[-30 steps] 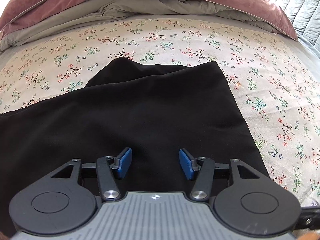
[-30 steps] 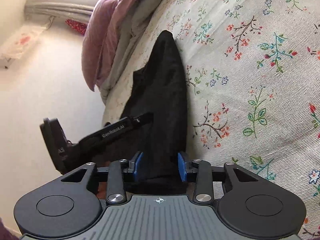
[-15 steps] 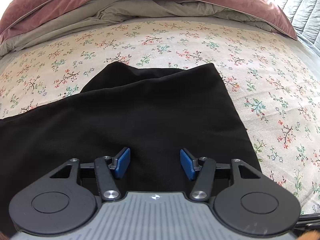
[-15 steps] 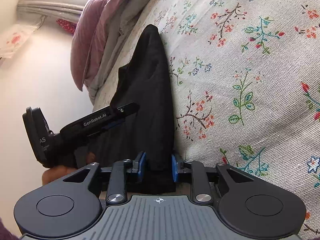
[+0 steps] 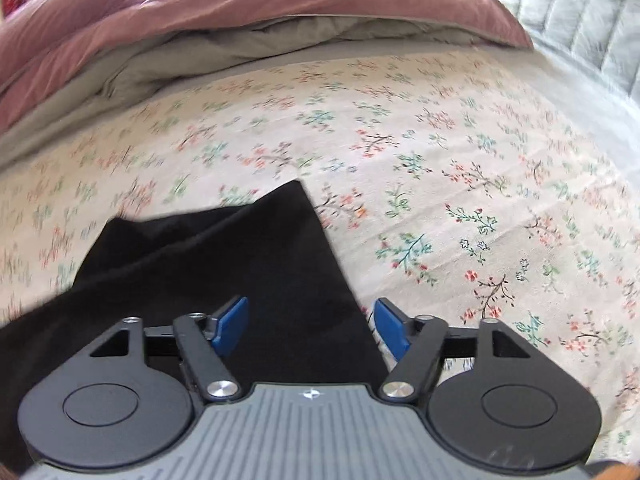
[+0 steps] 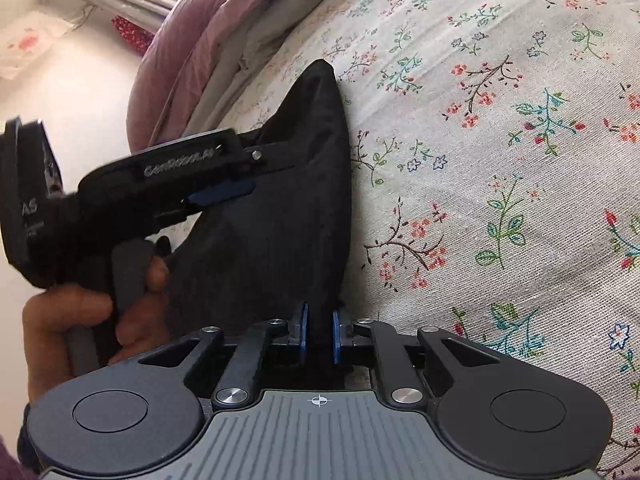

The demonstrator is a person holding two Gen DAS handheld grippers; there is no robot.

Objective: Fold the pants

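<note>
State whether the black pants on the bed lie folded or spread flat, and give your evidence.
Folded, at least partly: the black pants show one layer lapped over another, a diagonal fold edge across the top, on the flowered sheet. How many folds: cannot tell.

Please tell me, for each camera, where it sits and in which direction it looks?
Left wrist: on the left claw, looking down over black pants and floral sheet; its jaws are opening.
Right wrist: on the right claw, closing on the pants; left claw and hand show.
Shared: pants, sheet, pink duvet.

One pants, seemingly; two grippers.
</note>
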